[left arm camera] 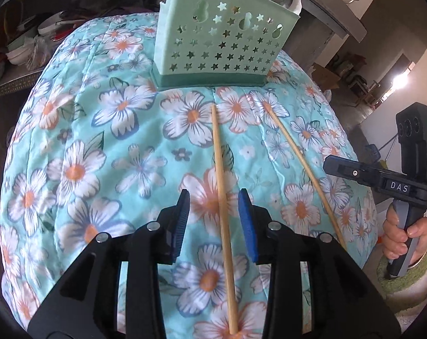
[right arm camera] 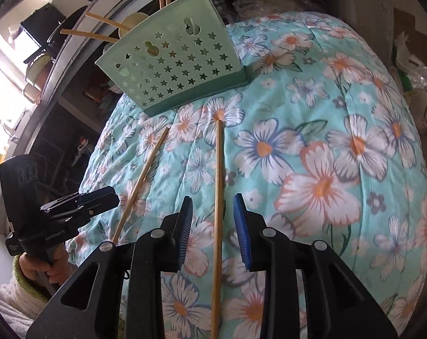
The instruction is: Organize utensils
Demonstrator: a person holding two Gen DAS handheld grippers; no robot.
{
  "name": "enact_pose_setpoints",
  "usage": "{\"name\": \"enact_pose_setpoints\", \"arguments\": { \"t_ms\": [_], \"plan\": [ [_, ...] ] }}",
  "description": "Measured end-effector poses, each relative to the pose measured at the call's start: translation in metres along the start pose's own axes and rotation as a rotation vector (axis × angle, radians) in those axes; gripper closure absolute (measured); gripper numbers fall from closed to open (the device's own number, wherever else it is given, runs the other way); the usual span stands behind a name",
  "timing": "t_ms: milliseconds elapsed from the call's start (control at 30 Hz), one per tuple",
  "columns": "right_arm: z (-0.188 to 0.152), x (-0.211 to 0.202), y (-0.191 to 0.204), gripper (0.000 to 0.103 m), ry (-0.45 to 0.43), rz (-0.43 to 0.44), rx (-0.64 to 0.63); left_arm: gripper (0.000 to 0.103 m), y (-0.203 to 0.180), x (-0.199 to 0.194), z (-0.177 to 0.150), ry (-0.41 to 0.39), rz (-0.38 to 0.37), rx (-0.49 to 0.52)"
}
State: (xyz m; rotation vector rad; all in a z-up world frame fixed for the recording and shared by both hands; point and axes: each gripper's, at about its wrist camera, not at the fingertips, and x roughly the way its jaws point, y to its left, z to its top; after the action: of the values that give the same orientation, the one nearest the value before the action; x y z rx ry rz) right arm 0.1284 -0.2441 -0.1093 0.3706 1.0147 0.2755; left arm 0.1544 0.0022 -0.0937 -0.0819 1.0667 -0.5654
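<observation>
Under both of my grippers I see a quilted floral cloth (left arm camera: 123, 130), turquoise with big white and peach blossoms, puckered along its stitched seams and bulging under the fisheye lens. At its far edge stands the mint-green plastic utensil holder (left arm camera: 221, 42), a flat-fronted caddy pierced with rows of star-shaped holes and a few gourd-shaped slots, seated on a darker green base; thin wooden sticks poke out of its top. Behind it I make out a dark shelf edge and a cluttered, dim room that I cannot read in detail. Two slim, round bamboo chopsticks lie flat on the cloth, well short of the holder, their far tips pointing towards it. The left chopstick (left arm camera: 223, 192) runs between the ribbed blue pads of my left gripper (left arm camera: 214, 220), whose black jaws stand partly apart and clear of the wood. The right chopstick (right arm camera: 218, 212) lies likewise between the pads of my right gripper (right arm camera: 213, 226), jaws narrowly parted, not pressing it. Nothing lies between the chopsticks and the holder. In the left view a hand (left arm camera: 405, 231) grips the other tool's handle.
</observation>
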Motion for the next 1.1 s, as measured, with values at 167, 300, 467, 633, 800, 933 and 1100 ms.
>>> {"name": "enact_pose_setpoints", "arguments": {
  "t_ms": [167,300,467,633,800,933,1100],
  "plan": [
    [0.021,0.023,0.008,0.073,0.026,-0.032,-0.053,0.069,-0.003,0.026,0.025,0.034,-0.001,0.040],
    [0.034,0.040,0.016,0.073,0.038,-0.056,-0.092,0.069,-0.008,0.044,0.042,0.053,0.001,0.071],
    [0.046,0.055,0.020,0.073,0.047,-0.069,-0.123,0.070,-0.012,0.060,0.057,0.068,0.006,0.097],
    [0.052,0.067,0.018,0.073,0.057,-0.071,-0.133,0.071,-0.014,0.071,0.069,0.064,0.027,0.106],
    [0.050,0.075,0.021,0.075,0.059,-0.083,-0.156,0.075,-0.016,0.073,0.072,0.054,0.060,0.125],
    [0.049,0.076,0.021,0.078,0.053,-0.098,-0.168,0.080,-0.015,0.073,0.071,0.043,0.081,0.125],
    [0.047,0.078,0.025,0.086,0.041,-0.131,-0.185,0.084,-0.021,0.075,0.067,0.023,0.120,0.146]
  ]
}}
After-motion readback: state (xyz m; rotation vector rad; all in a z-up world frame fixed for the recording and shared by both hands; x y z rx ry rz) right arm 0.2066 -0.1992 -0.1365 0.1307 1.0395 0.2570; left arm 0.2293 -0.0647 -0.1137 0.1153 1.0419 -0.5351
